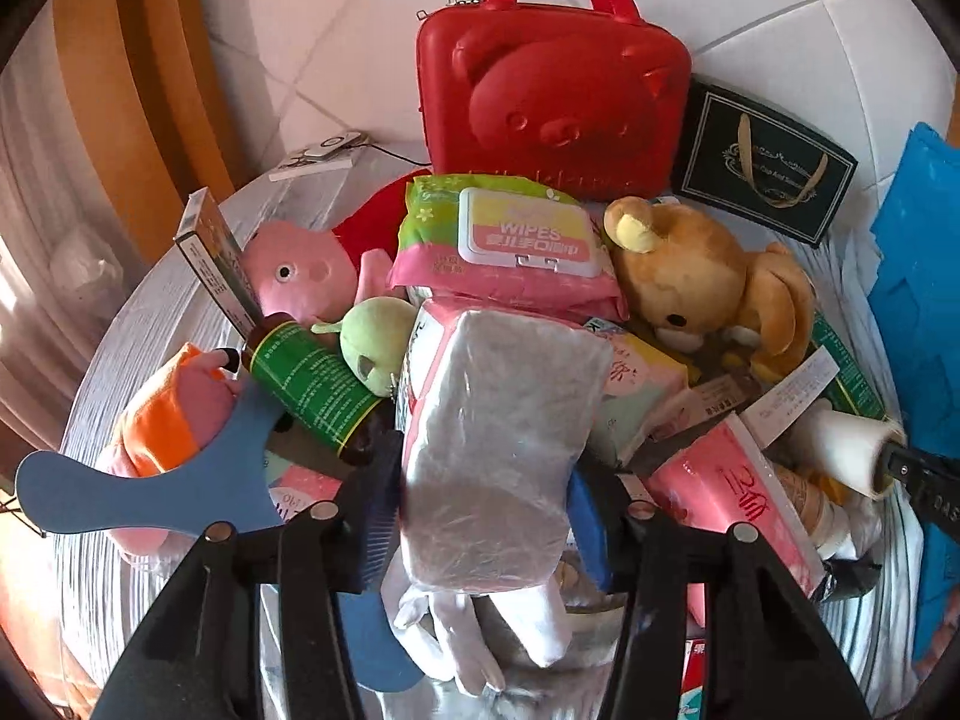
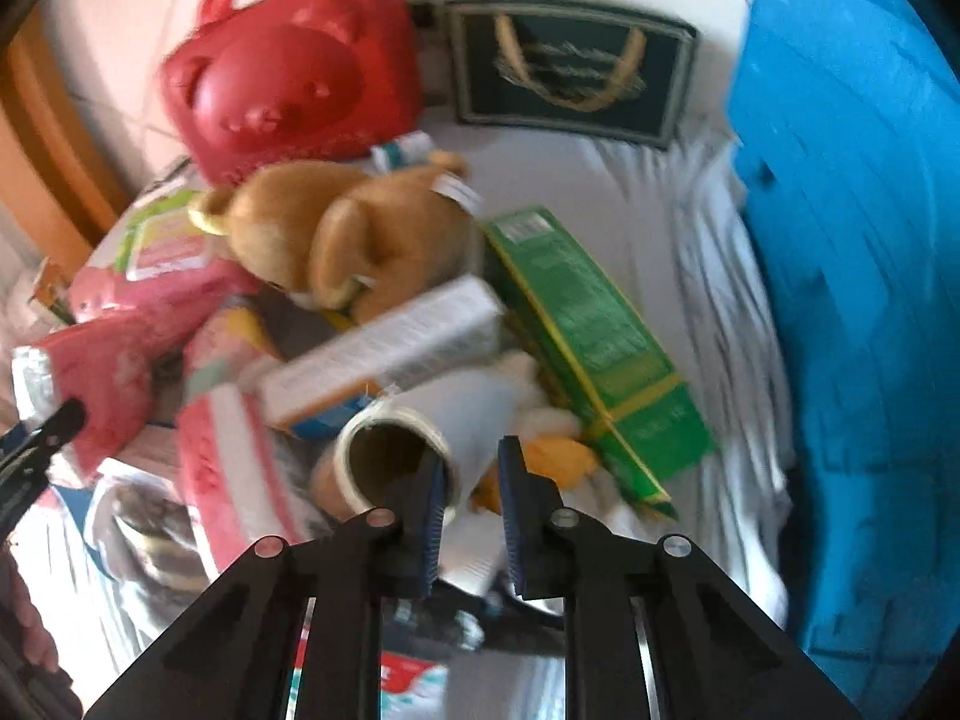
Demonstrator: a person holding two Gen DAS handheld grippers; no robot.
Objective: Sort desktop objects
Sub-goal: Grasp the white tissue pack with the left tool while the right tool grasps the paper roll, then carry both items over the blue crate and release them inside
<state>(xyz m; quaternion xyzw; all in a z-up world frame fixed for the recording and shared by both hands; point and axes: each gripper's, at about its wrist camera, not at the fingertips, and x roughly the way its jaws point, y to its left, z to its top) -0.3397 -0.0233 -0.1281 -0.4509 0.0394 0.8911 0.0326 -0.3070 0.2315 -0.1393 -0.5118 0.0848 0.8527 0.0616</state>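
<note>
In the left wrist view my left gripper (image 1: 489, 516) is shut on a pink and clear tissue pack (image 1: 498, 450), held above the pile. That pack (image 2: 90, 384) also shows at the left edge of the right wrist view. My right gripper (image 2: 474, 480) has its jaws narrow on the wall of a roll of tape (image 2: 390, 456), one finger inside the core. From the left wrist view the tape roll (image 1: 852, 450) lies at the pile's right side with the right gripper (image 1: 918, 480) at its end. The right wrist view is blurred.
A round table with a white cover (image 1: 150, 312) bears the heap: red bear-face case (image 1: 552, 90), wipes pack (image 1: 510, 240), brown bear plush (image 1: 702, 282), pink pig plush (image 1: 294, 270), green bottle (image 1: 312, 384), green box (image 2: 588, 336), dark gift bag (image 2: 570, 66). A blue crate (image 2: 852, 300) stands right.
</note>
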